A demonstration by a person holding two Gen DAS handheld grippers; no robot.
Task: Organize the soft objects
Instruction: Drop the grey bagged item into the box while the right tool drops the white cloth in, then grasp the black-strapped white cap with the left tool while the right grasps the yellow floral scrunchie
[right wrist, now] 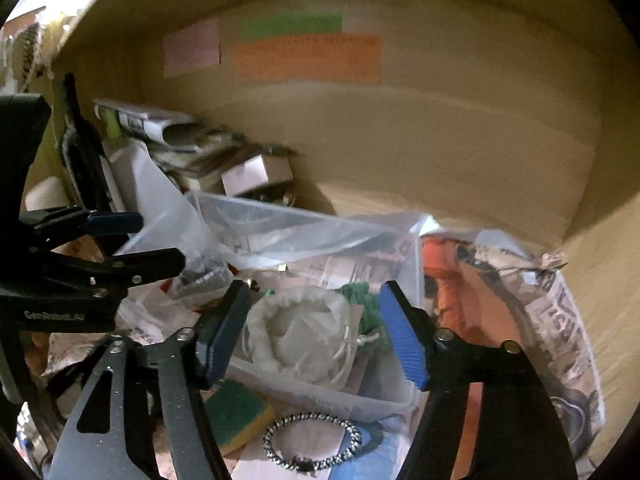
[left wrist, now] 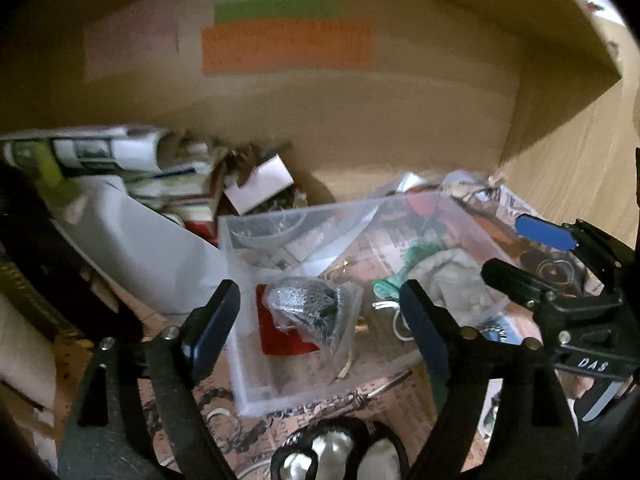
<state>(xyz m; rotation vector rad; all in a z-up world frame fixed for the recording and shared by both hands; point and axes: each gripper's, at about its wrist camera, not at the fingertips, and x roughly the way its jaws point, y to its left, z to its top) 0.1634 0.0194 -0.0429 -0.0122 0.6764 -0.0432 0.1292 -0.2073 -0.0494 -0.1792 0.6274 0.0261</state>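
A clear plastic bin (left wrist: 240, 280) sits on a newspaper-lined shelf. Inside lie a silver mesh item in a plastic bag (left wrist: 308, 312), a white drawstring pouch (left wrist: 452, 276) and a green cloth piece (left wrist: 396, 276). My left gripper (left wrist: 320, 320) is open, its jaws either side of the bagged mesh item. My right gripper (right wrist: 316, 336) is open, its jaws either side of the white pouch (right wrist: 300, 336); the green cloth (right wrist: 364, 304) lies just behind. The right gripper also shows in the left wrist view (left wrist: 532, 256), and the left gripper in the right wrist view (right wrist: 140, 240).
Rolled papers and small boxes (left wrist: 152, 168) pile at the back left. A green-and-yellow sponge (right wrist: 236, 416) and a beaded bracelet (right wrist: 312, 440) lie in front of the bin. Orange fabric (right wrist: 448, 304) and crumpled newspaper (right wrist: 560, 320) sit right. The wooden back wall carries coloured labels (left wrist: 288, 44).
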